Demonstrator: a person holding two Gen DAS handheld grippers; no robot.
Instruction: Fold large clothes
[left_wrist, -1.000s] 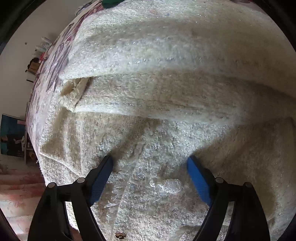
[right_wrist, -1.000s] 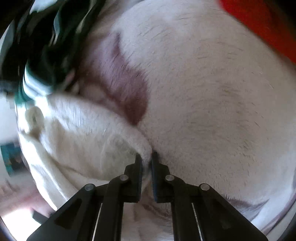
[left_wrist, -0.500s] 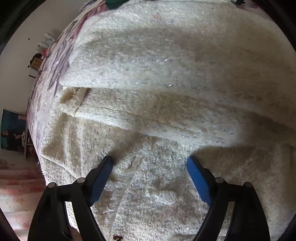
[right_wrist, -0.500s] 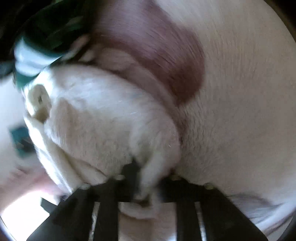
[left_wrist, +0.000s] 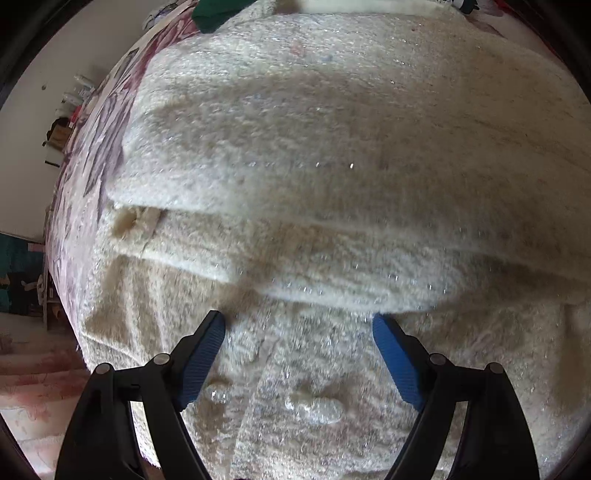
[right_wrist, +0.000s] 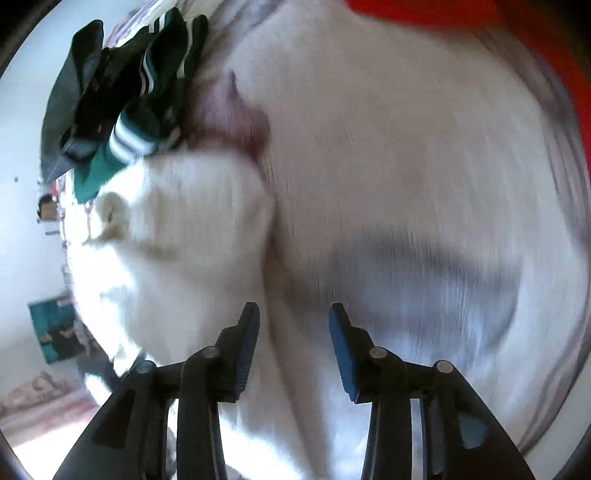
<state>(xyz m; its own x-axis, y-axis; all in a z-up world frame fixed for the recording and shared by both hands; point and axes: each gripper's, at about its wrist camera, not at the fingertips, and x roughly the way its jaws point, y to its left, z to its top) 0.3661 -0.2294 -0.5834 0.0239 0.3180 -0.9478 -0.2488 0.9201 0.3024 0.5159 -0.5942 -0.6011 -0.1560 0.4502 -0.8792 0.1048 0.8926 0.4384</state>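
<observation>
Now, left gripper (left_wrist: 299, 325): jaws spread wide, blue pads apart, nothing between them; it hangs just above the near part of the garment and grips none of it.
Cream garment (left_wrist: 332, 166): a thick, fuzzy, glittery knit laid flat on the bed, filling nearly the whole left wrist view. Its near part lies directly under the left pads.
Clear buttons (left_wrist: 317, 406): a few sit on the near front of the knit, between and a little nearer than the two left pads.
Folded layer (left_wrist: 258, 236): just past the left fingertips a band of the same knit lies across from left to right, its edge raised over the layer below; a cuff-like opening shows at its left end.
Right gripper (right_wrist: 293, 314): jaws opening, nothing between the pads; the picture is blurred. The white cloth lies under them, not pinched.
Garment in the right wrist view (right_wrist: 192, 221): a pale rounded fold to the left of and beyond the right pads.
Bedspread (left_wrist: 92, 147): pink and maroon flowered cover, showing along the left edge of the garment.
Green striped clothes (right_wrist: 140, 110): a dark green heap with white stripes at the far left, beyond the cream fold.
Red cloth (right_wrist: 480, 29): at the far right edge, blurred.
Poster (right_wrist: 55, 328): teal, on the wall far to the left.
</observation>
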